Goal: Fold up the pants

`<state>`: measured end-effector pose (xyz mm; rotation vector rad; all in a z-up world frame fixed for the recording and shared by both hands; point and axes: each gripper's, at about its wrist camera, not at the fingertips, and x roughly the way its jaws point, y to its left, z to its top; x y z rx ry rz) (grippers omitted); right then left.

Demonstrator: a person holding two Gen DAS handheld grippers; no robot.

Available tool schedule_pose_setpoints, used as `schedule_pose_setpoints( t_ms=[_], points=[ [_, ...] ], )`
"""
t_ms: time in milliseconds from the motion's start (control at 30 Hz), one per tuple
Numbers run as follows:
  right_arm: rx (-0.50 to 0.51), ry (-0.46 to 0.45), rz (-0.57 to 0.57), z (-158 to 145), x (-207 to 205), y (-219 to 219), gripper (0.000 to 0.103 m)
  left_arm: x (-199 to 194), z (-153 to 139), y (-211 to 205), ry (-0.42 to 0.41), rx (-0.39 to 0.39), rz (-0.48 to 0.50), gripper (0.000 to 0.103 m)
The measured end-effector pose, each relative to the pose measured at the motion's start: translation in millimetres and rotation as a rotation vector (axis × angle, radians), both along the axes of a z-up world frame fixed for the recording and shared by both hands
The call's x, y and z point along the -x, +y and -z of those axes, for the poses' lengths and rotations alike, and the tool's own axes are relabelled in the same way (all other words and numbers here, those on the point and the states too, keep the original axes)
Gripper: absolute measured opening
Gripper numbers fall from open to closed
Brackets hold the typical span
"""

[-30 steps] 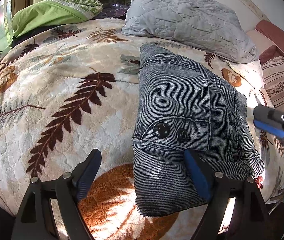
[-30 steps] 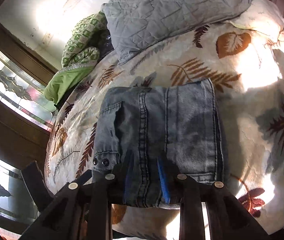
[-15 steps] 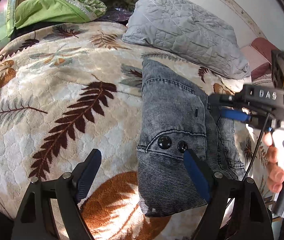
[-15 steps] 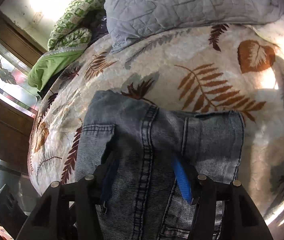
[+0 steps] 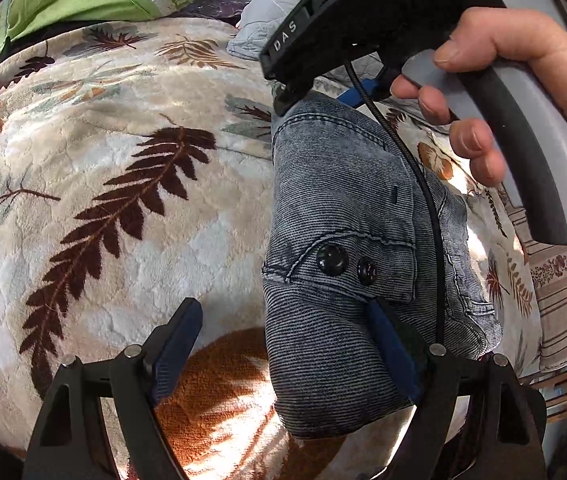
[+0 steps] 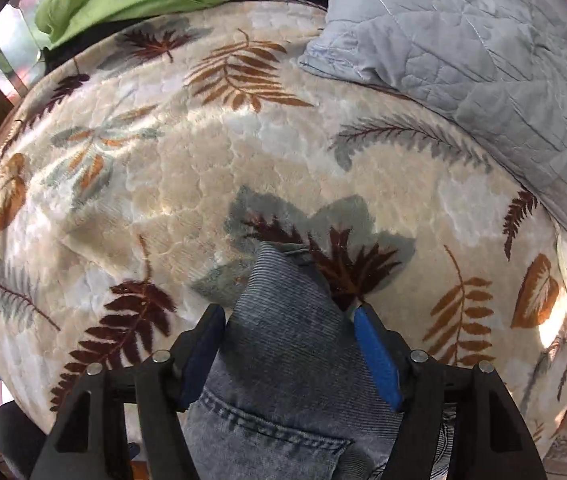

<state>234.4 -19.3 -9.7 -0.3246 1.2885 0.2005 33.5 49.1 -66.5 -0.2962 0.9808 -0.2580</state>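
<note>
The right tool (image 6: 289, 344) straddles the far corner of the folded pants (image 5: 343, 248), its pads half spread on either side of the denim and, as far as I can tell, not pressing it; its jaws have just been opening. The left tool (image 5: 283, 344) hangs spread wide over the near end, one pad above the blanket (image 5: 123, 208) at 9 o'clock. Best to close squarely on all layers before lifting, so the fold stays aligned.
</note>
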Motion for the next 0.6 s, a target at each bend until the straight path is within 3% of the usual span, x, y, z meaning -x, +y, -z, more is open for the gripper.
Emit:
schedule_pose_setpoints(
  t_ms=[33,233,300,500,600],
  points=[
    [-0.014,0.006,0.033,3,-3,-5,0.041,-1,0,0,0.000,0.003,0.001,0.085],
    [-0.021,-0.102,0.157,-3,-5,-27,0.039,-2,0,1,-0.003,0.005,0.004,0.086],
    [-0.053,-0.136,0.209,-12,-6,-37,0.041,-3,0,2,-0.003,0.009,0.005,0.086],
    [-0.140,-0.289,0.205,-54,32,-57,0.057,0,1,1,-0.008,0.011,-0.009,0.086],
    [-0.255,-0.224,0.174,-53,53,-67,0.058,2,1,1,-0.009,0.013,-0.014,0.086]
  ],
)
